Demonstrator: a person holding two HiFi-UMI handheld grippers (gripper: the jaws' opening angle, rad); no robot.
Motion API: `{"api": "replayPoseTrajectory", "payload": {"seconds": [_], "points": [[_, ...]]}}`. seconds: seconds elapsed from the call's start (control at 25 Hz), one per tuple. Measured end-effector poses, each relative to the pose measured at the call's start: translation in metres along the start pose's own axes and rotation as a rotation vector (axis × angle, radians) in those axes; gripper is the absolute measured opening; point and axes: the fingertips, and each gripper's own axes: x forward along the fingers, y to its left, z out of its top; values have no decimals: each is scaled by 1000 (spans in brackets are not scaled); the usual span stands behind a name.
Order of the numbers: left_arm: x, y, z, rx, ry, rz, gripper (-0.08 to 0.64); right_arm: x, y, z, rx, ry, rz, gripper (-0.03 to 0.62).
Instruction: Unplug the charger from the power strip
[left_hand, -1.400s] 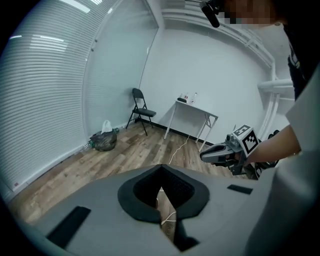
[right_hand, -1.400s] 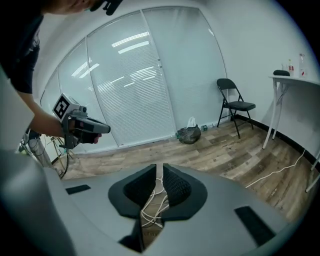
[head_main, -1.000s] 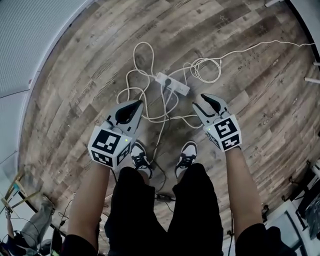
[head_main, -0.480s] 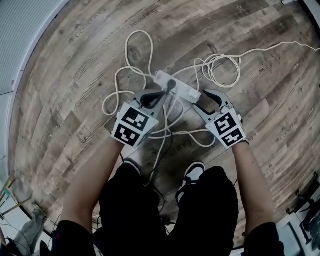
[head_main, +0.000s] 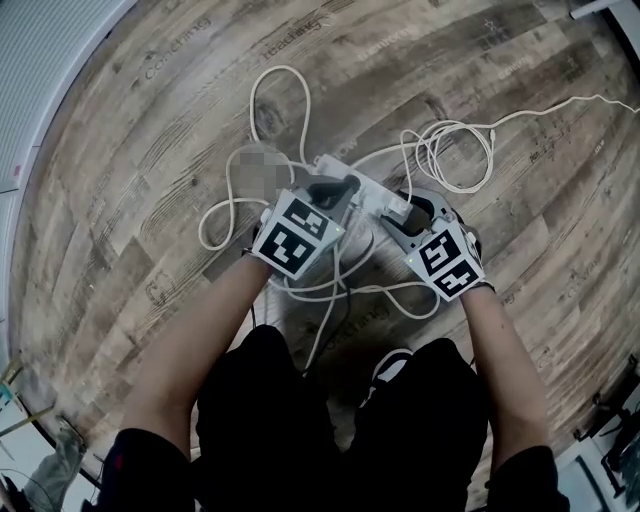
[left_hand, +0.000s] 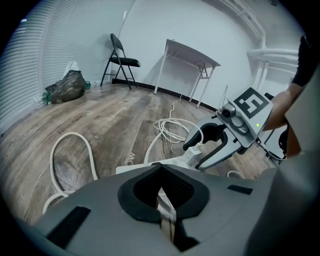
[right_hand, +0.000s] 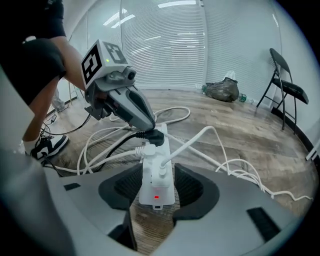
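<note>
If the right gripper (right_hand: 159, 194) closed, it risked clamping the long white plastic power strip (right_hand: 149, 156) instead of the small white charger (right_hand: 161, 172) plugged into it, lifting both. Its jaws, which had just been opening wide, straddled the strip's red-lit end and pointed steeply down. The left gripper (right_hand: 146, 128), its jaws together and empty, hovered just beside a black plug (right_hand: 153, 137).

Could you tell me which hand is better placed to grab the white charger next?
Right. The right gripper has just opened its jaws, and they straddle the end of the power strip with the charger between them. The left gripper is shut, farther along by the black plug.
</note>
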Motion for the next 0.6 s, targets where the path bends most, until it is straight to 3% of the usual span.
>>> {"api": "replayPoseTrajectory", "payload": {"seconds": [0.12,0.48,0.6], "points": [[1,2,0,-45,0,-35,18,2,-2,-1,-4,1,-5,116],[2,2,-2,-6,7,-28,18,-6,-4,7,-35,-3,-12,107],[-12,6,7,12,-38,6,17,-18,-7,18,-8,-38,-22,107]]}}
